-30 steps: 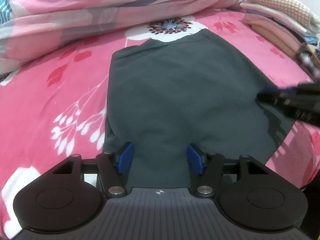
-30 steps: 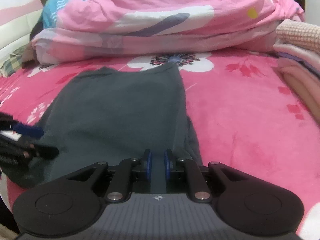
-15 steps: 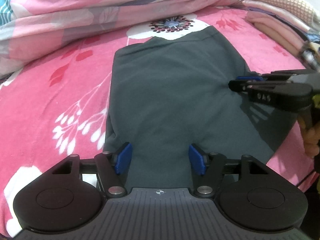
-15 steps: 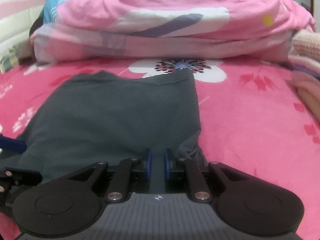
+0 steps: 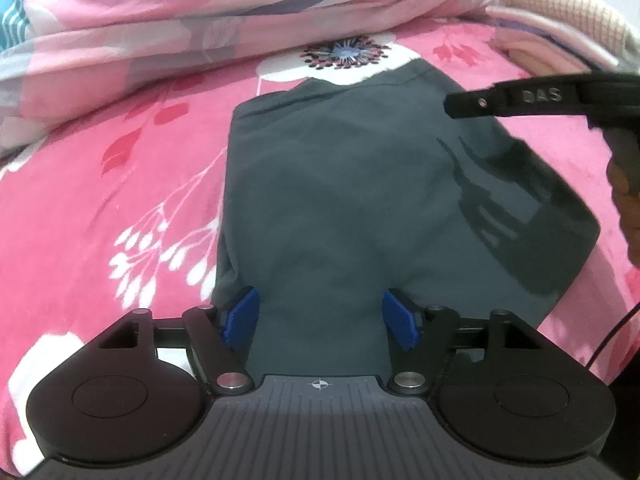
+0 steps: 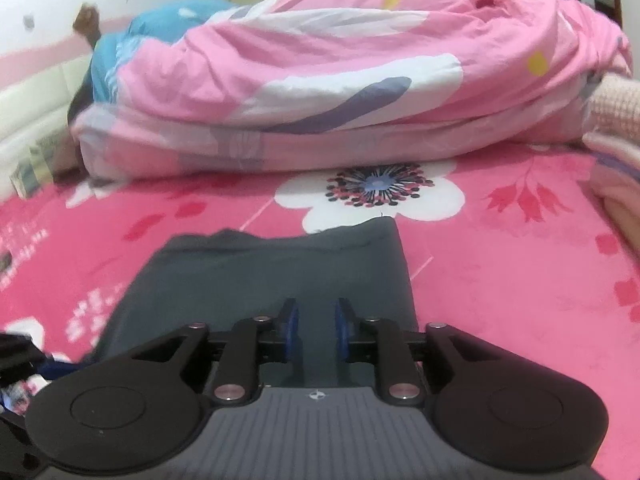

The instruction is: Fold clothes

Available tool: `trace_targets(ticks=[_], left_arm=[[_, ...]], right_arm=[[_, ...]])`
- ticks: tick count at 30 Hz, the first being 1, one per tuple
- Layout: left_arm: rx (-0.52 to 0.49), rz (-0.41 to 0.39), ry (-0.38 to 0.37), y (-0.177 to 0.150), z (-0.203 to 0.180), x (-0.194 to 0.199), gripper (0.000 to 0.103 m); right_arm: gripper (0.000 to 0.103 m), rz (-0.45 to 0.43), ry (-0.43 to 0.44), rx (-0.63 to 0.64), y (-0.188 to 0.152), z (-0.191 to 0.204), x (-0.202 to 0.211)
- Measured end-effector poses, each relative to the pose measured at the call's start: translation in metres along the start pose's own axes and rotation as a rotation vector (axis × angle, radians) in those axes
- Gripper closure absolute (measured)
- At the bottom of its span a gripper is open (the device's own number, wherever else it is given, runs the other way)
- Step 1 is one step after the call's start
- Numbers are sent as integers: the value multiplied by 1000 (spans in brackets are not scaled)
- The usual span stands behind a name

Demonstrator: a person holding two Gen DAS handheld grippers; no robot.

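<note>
A dark grey garment point(image 5: 360, 200) lies folded flat on the pink floral bedsheet point(image 5: 100, 220). My left gripper point(image 5: 320, 316) sits low over its near edge. Its blue pads point(image 5: 242, 316) stand wide apart and its jaws are opening, with cloth lying under the gap and not pinched. My right gripper point(image 6: 316, 328) hovers above the garment point(image 6: 260, 276) near its right side. Its jaws are opening too, and nothing is clamped between them. In the left wrist view the right gripper point(image 5: 456, 104) reaches in from the right, above the garment's far right corner.
A bundled pink quilt point(image 6: 340, 80) lies across the back of the bed. A stack of folded clothes point(image 5: 560, 36) sits at the far right. A hand point(image 5: 628, 208) holds the right gripper at the right edge. Bare sheet surrounds the garment on the left and right.
The right gripper let go of the garment's near edge, its jaws parted, and it rose and moved toward the far end. The left gripper stayed put while its jaws widened a little.
</note>
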State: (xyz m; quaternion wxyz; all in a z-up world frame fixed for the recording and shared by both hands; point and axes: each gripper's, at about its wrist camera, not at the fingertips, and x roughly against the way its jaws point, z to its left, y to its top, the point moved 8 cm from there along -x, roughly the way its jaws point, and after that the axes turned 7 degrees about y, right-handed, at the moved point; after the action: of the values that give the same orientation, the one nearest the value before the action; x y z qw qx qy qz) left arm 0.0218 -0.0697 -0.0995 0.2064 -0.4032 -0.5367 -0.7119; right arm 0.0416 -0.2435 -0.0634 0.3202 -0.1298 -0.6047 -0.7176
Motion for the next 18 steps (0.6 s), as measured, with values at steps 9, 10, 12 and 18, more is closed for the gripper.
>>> trace_targets(ticks=[9,10,12,18], left_arm=[[103,-81,-21,20,42,12,28],[124,-79,-36,21,46,10,27],[163,-64,-72,22,49,5,27],[221,-11,-178,18,50,-11,27]], right_arm=[[36,-29,134,-264,-13,-64,30],[35,-24,139,-285,-17,-71,33],[31,-11,147,-329,-24,-85,36],[26,40,192,-428,-46,-104,26]])
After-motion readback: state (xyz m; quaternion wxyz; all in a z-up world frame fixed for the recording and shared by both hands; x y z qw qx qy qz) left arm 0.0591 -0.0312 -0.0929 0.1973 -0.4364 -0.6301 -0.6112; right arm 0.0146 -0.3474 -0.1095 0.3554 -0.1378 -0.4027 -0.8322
